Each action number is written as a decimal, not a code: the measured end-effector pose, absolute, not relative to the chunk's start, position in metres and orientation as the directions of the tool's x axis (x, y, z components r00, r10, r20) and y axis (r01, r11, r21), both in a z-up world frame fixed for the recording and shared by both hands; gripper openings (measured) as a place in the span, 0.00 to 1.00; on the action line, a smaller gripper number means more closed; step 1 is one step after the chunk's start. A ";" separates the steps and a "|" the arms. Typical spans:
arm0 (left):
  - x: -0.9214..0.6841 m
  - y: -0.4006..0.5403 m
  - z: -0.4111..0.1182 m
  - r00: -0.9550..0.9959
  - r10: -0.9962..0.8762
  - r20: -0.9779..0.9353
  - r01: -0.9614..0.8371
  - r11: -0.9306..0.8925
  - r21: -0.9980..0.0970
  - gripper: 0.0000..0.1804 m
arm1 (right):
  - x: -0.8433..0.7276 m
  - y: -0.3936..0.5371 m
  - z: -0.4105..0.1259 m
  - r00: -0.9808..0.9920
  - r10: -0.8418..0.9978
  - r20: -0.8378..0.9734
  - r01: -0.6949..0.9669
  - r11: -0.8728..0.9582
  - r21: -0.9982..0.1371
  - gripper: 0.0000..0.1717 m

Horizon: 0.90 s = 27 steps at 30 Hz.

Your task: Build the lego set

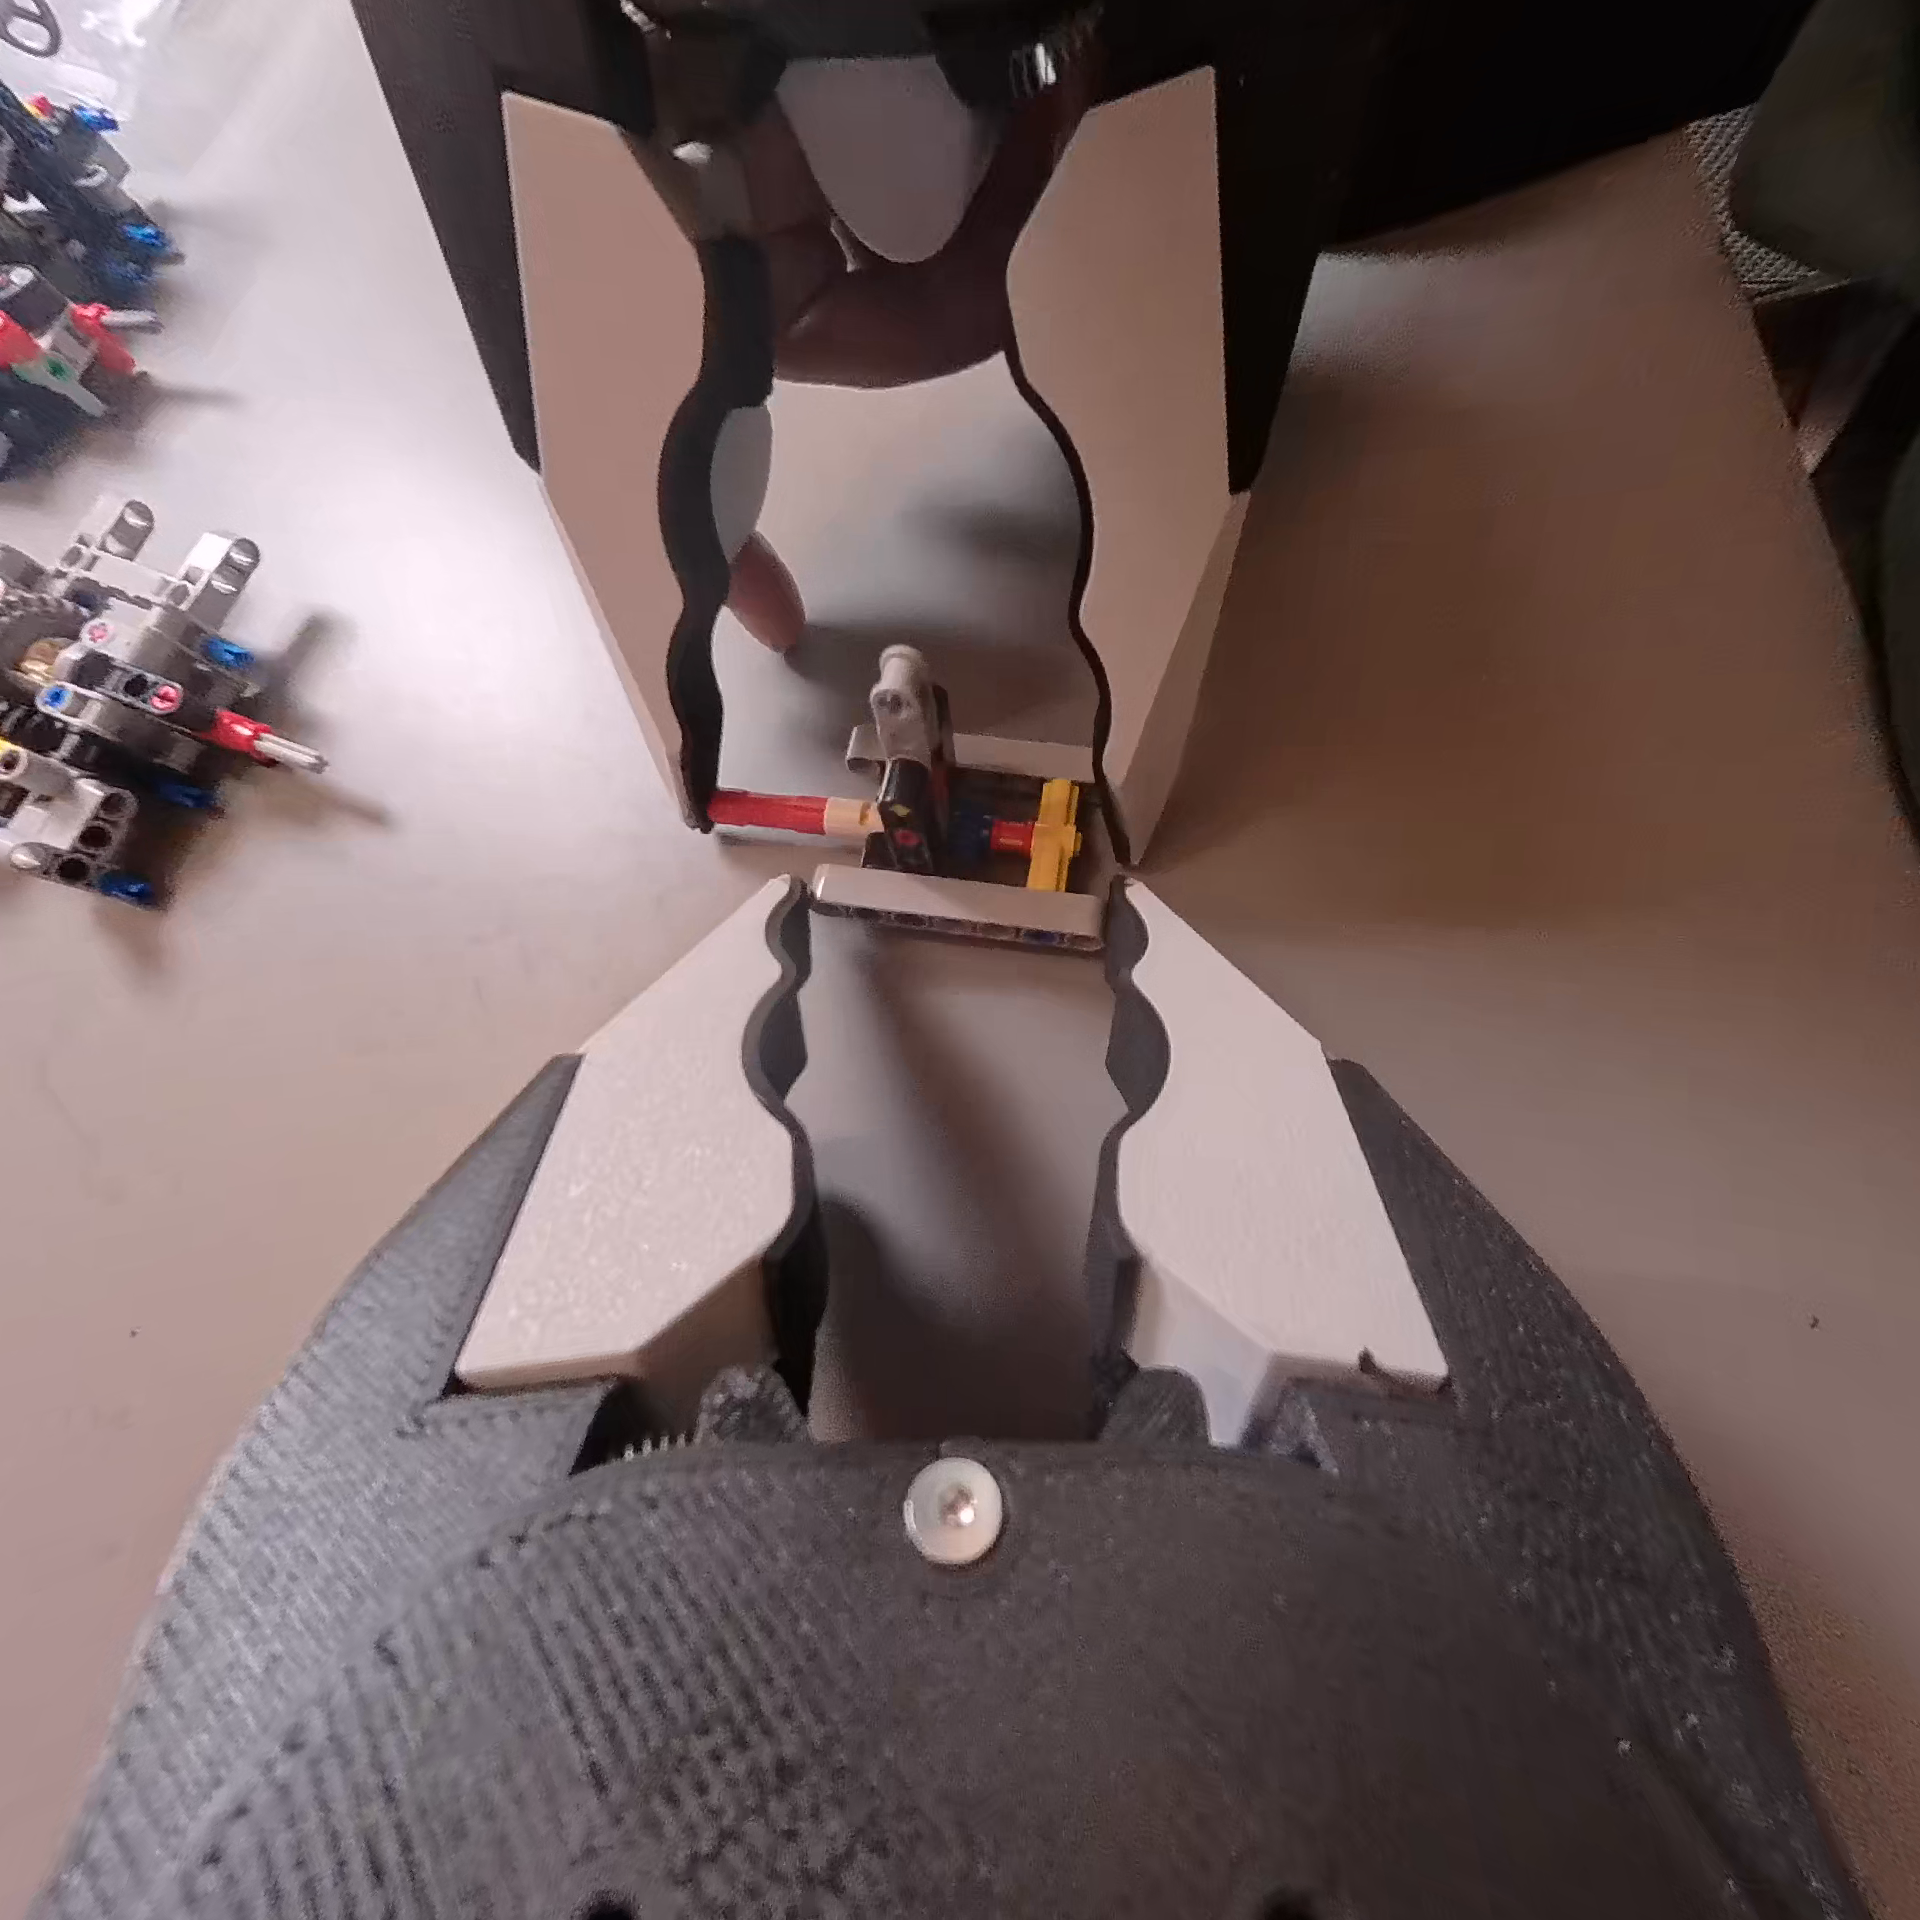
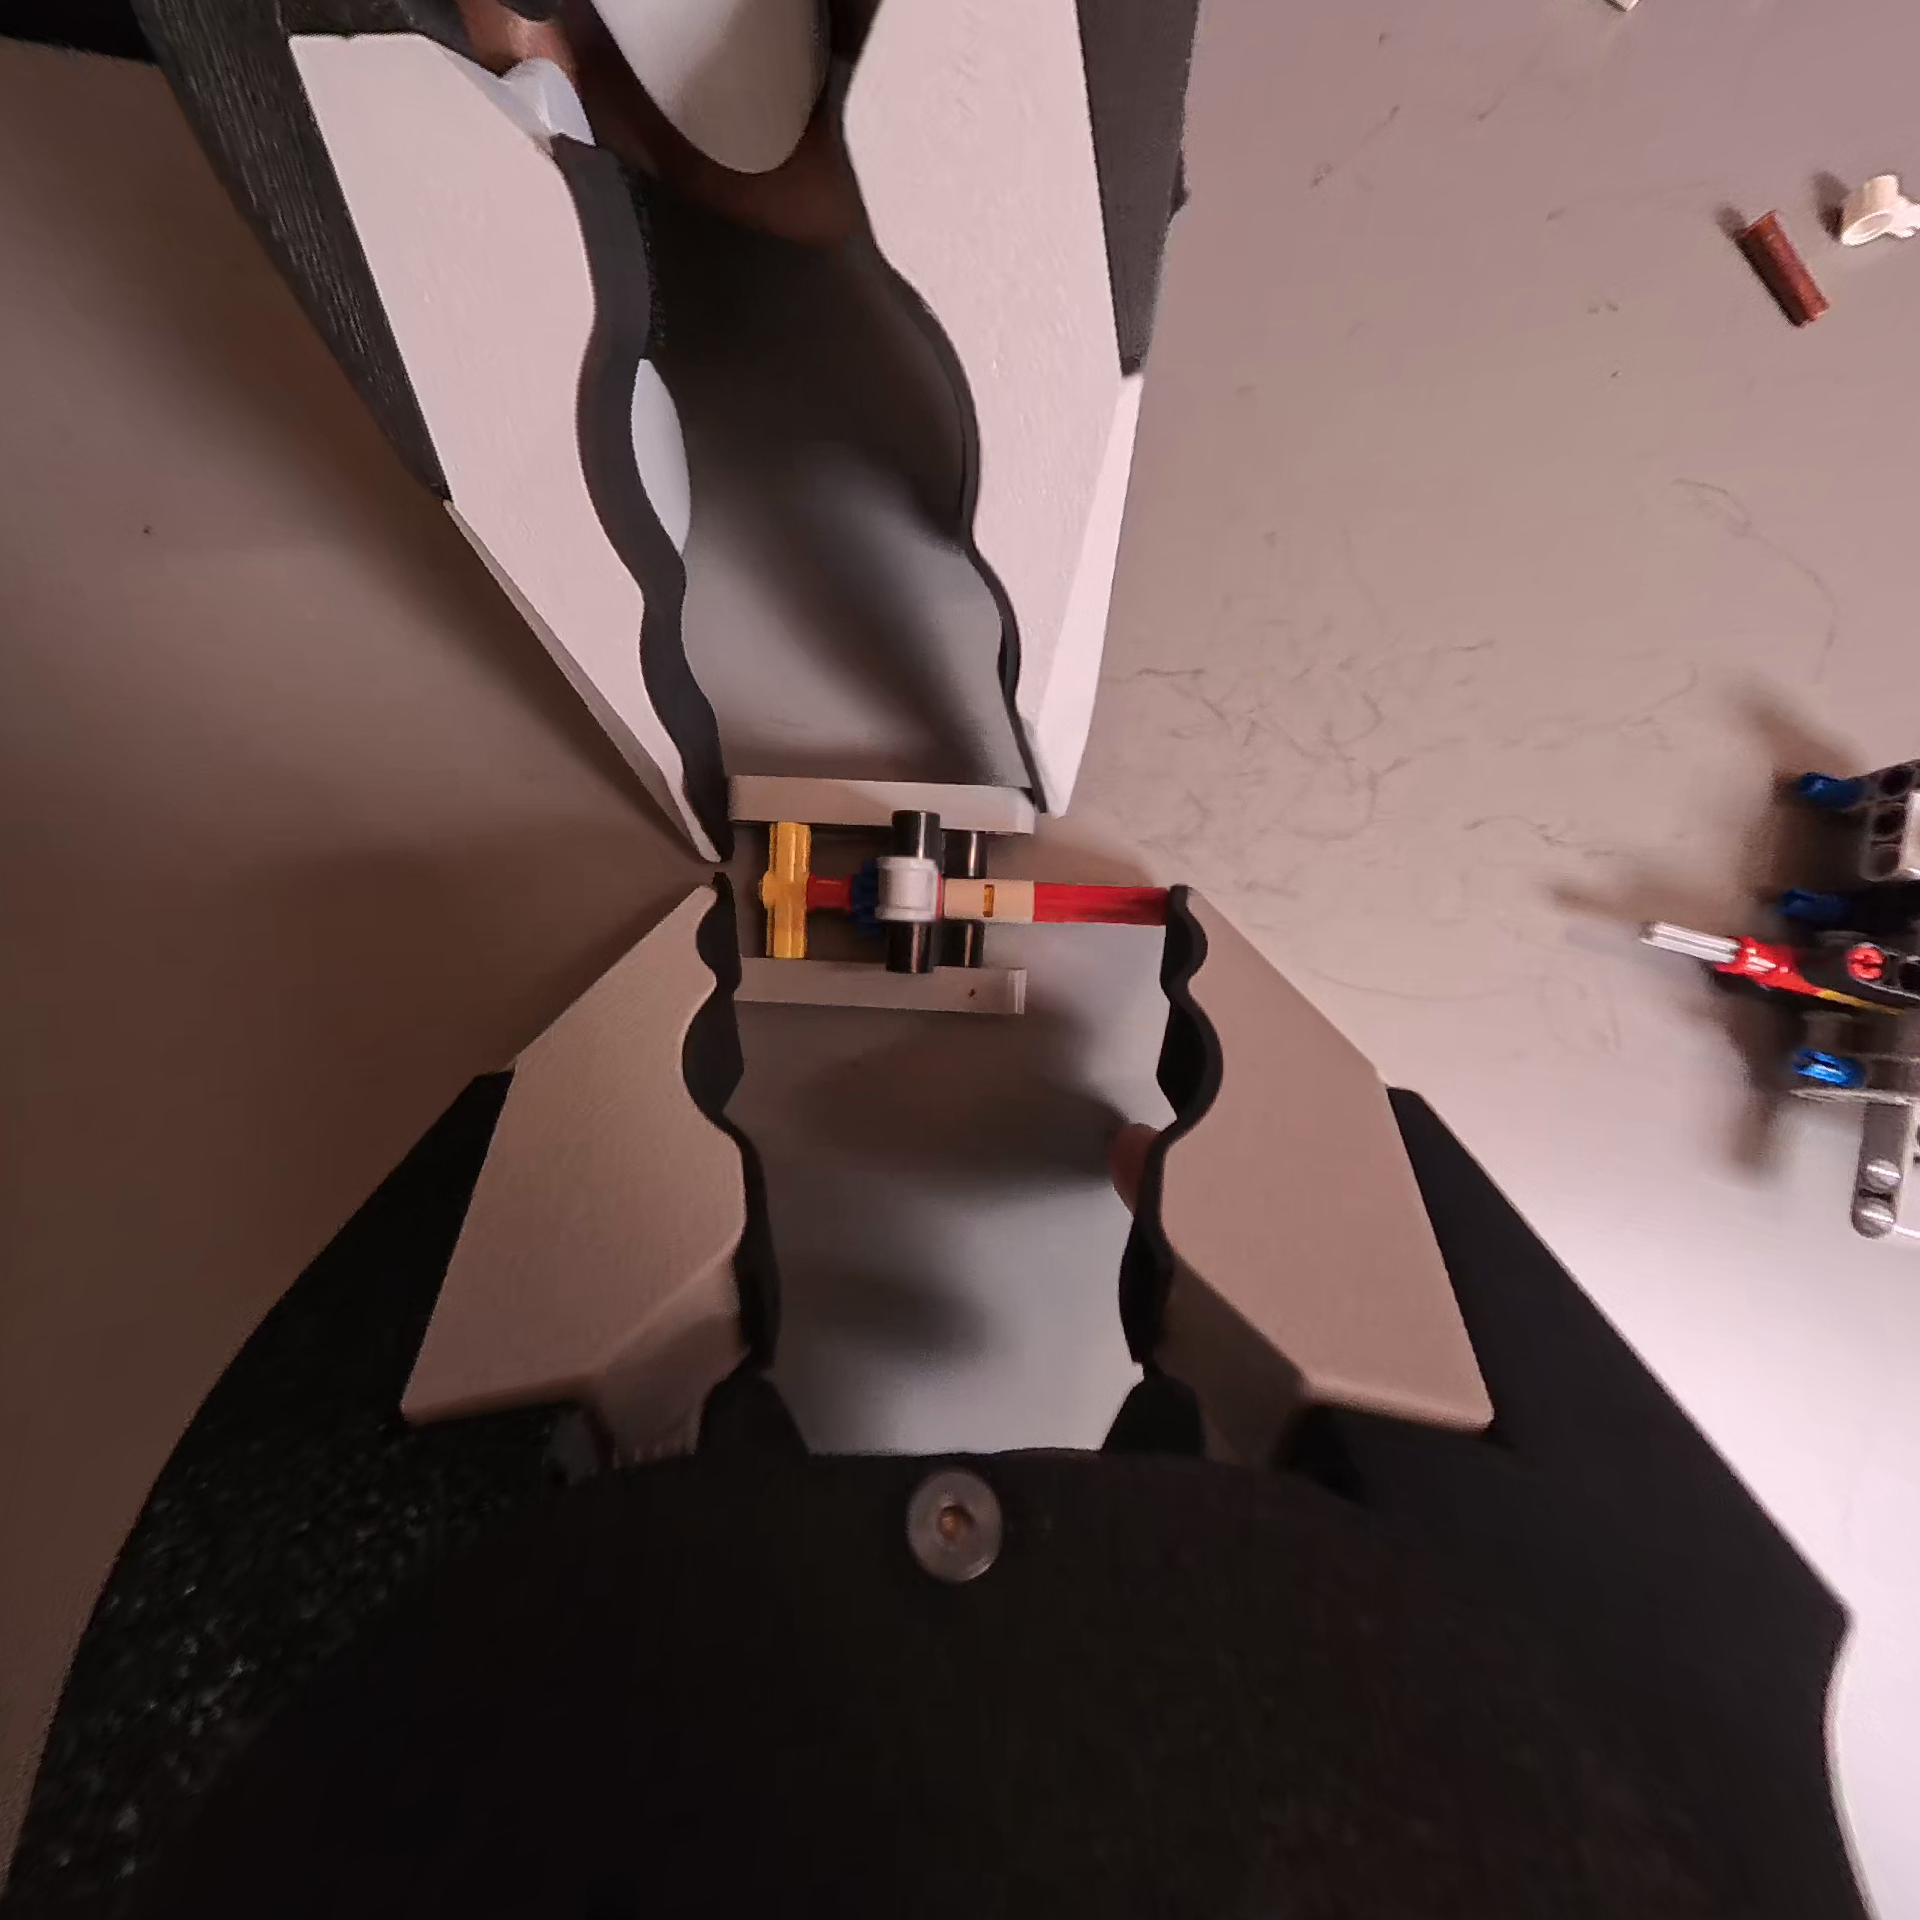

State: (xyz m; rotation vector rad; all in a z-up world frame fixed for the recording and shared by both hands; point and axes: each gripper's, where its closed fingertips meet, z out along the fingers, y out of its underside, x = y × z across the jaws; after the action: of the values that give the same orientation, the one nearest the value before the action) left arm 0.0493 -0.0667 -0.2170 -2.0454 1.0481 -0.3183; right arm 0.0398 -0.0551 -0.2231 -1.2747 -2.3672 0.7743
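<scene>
A small brick assembly (image 1: 935, 831) hangs between my two grippers, which face each other tip to tip above the table. It has two grey beams, black cross pieces, a yellow connector (image 1: 1058, 831) and a long red axle (image 1: 774, 808) with a tan sleeve. My left gripper (image 1: 956, 894) is shut on the near grey beam (image 1: 956, 916), gripping it end to end; it also shows in the right wrist view (image 2: 878, 821). My right gripper (image 2: 948, 899) is shut along the assembly (image 2: 904, 902). One pad presses the red axle's (image 2: 1101, 902) free end, the other the frame's end by the yellow connector (image 2: 787, 902).
Several built brick assemblies (image 1: 104, 686) lie on the beige table (image 1: 1455, 1039) to the left, with more at the far left (image 1: 62, 260). In the right wrist view another assembly (image 2: 1849, 935), a brown pin (image 2: 1782, 265) and a white piece (image 2: 1875, 208) lie to the right. Left and right tips are no more than a few centimetres apart.
</scene>
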 end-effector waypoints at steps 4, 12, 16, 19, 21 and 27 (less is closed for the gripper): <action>0.050 -0.065 -0.216 0.626 -0.764 -0.154 -0.579 -0.324 -0.748 0.31 | 0.038 -0.052 -0.222 -0.546 0.836 0.056 0.628 0.453 -0.633 0.45; 0.049 -0.063 -0.216 0.640 -0.754 -0.147 -0.567 -0.334 -0.753 0.31 | 0.037 -0.049 -0.223 -0.549 0.835 0.045 0.626 0.446 -0.639 0.44; 0.049 -0.063 -0.217 0.642 -0.755 -0.135 -0.559 -0.340 -0.756 0.31 | 0.038 -0.050 -0.223 -0.558 0.828 0.047 0.622 0.456 -0.637 0.44; 0.050 -0.064 -0.217 0.640 -0.759 -0.118 -0.551 -0.346 -0.759 0.31 | 0.039 -0.051 -0.223 -0.562 0.826 0.039 0.627 0.456 -0.631 0.43; 0.050 -0.065 -0.217 0.642 -0.758 -0.112 -0.548 -0.352 -0.759 0.31 | 0.039 -0.051 -0.223 -0.562 0.827 0.033 0.632 0.454 -0.628 0.43; 0.051 -0.065 -0.218 0.647 -0.757 -0.093 -0.538 -0.366 -0.759 0.31 | 0.040 -0.052 -0.224 -0.559 0.829 0.022 0.647 0.452 -0.614 0.43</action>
State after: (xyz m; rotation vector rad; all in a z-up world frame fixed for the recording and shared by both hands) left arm 0.0508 -0.0652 -0.2178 -2.0630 1.0050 -0.3476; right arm 0.0397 -0.0519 -0.2236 -1.2583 -2.3884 0.8049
